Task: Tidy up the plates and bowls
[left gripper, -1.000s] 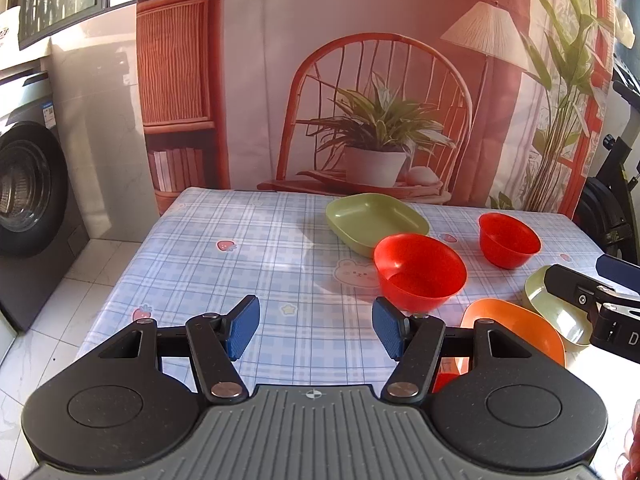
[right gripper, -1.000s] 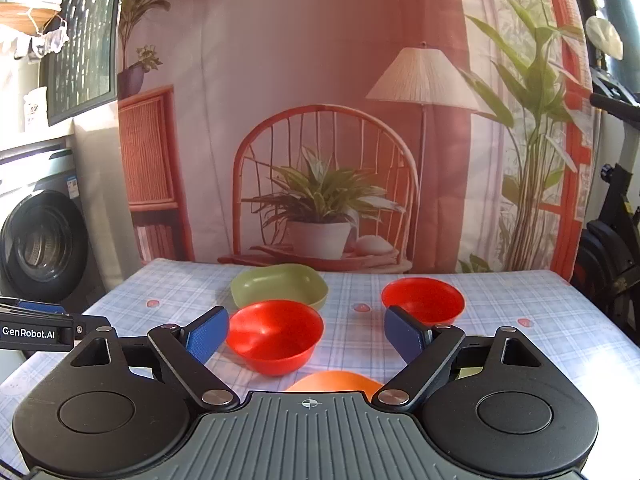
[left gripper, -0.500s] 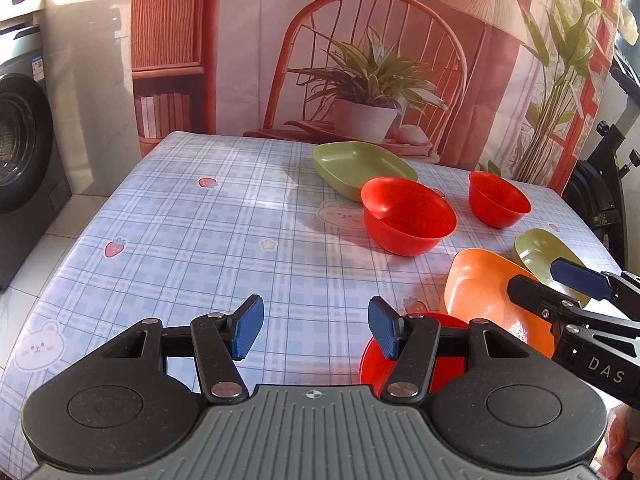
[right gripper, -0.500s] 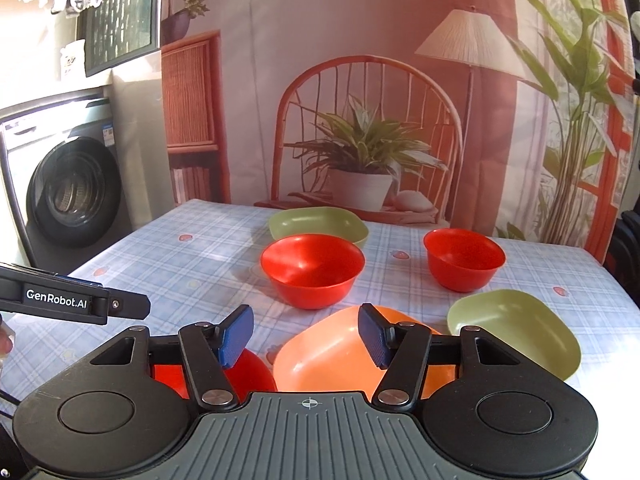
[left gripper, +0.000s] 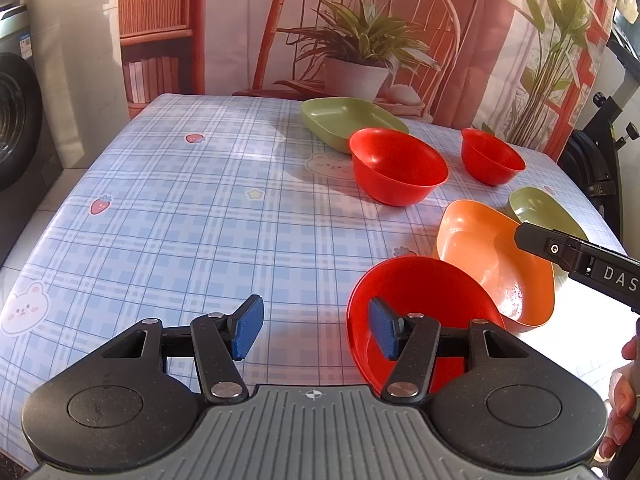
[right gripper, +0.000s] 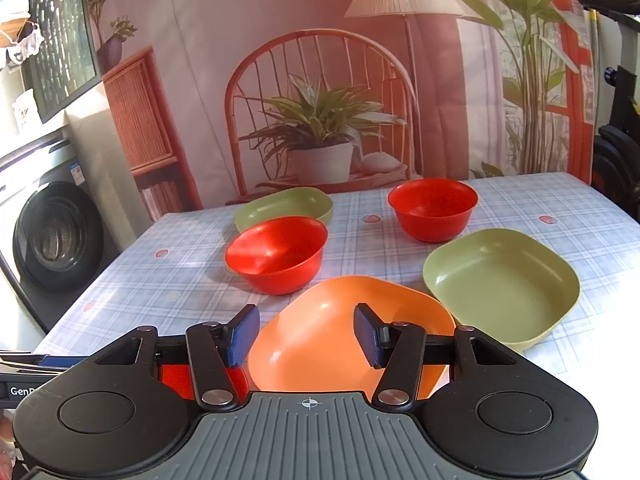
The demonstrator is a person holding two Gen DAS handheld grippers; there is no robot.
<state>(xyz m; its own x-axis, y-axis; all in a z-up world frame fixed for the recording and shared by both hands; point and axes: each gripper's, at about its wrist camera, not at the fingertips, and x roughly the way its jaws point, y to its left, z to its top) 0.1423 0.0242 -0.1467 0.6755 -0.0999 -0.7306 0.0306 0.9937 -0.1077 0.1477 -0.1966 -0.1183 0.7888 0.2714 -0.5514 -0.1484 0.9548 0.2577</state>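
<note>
Both claws gape wide and empty, the left gripper (left gripper: 316,330) nearing the near red bowl (left gripper: 416,292), the right gripper (right gripper: 307,336) over the orange plate (right gripper: 340,332), so gripping a rim seems next

A printed backdrop (right gripper: 320,80) hangs behind the table; a washing machine (right gripper: 56,236) stands left.

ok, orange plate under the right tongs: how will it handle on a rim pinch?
The orange plate looks like stiff, thin plastic, so probably light. Its glossy surface may slip between the pads. Its shallow sloped rim could tilt if the open right tongs pinch one edge.
</note>
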